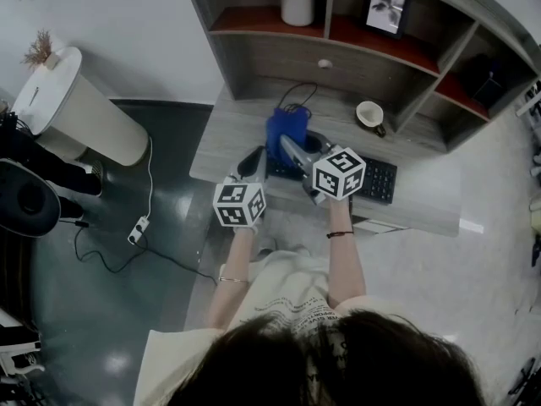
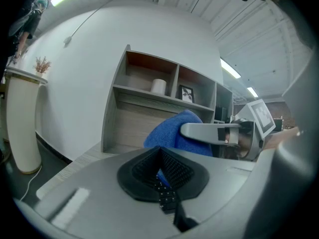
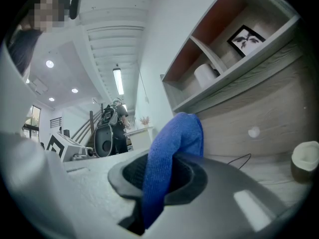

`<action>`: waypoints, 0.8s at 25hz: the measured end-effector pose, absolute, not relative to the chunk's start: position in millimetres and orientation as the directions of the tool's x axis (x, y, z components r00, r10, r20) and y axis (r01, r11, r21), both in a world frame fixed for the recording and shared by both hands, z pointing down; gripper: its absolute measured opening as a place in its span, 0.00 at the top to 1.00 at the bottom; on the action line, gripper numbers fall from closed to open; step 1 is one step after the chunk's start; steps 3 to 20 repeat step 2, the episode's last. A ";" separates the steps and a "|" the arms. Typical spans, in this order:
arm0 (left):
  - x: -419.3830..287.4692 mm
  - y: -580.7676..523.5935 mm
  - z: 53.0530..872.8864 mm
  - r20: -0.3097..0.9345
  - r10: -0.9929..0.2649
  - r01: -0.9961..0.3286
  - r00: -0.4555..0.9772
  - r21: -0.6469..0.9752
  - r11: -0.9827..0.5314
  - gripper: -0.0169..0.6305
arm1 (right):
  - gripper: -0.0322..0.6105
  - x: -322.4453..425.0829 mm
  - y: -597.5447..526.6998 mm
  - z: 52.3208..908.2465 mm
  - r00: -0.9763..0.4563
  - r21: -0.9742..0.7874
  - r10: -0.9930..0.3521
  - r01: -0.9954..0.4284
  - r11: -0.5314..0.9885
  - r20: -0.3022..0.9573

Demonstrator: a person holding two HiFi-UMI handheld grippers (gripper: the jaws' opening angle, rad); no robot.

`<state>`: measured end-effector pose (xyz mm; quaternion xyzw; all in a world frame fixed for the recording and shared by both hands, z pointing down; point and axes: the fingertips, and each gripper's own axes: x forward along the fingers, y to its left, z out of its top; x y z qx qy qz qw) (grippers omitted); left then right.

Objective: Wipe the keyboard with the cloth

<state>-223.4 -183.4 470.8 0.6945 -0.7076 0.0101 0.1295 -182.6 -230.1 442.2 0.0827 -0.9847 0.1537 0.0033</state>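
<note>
R tongs clamp blue fabric cloth above flat black keyboard, over its left half. L tongs, jaws near together, sit at its left end. Only left gripper view shows keys in their slit.

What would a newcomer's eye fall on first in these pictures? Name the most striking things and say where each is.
The bright blue cloth stands out first, pinched in the right gripper above the left part of the black keyboard on the grey desk. Next come the two black-and-white marker cubes, one on each gripper, with the left gripper by the keyboard's left end.
</note>
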 end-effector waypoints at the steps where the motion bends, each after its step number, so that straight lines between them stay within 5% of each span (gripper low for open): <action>1: -223.5 -183.4 470.4 0.196 -0.981 -0.986 -0.002 0.166 0.035 0.97 | 0.86 -182.5 -230.1 442.4 -0.986 -0.302 -0.161 -0.163 0.939 0.033; 20: -223.6 -183.4 470.0 0.195 -0.981 -0.985 -0.002 0.166 0.035 0.97 | 0.86 -182.3 -230.1 442.7 -0.986 -0.302 -0.160 -0.163 0.939 0.034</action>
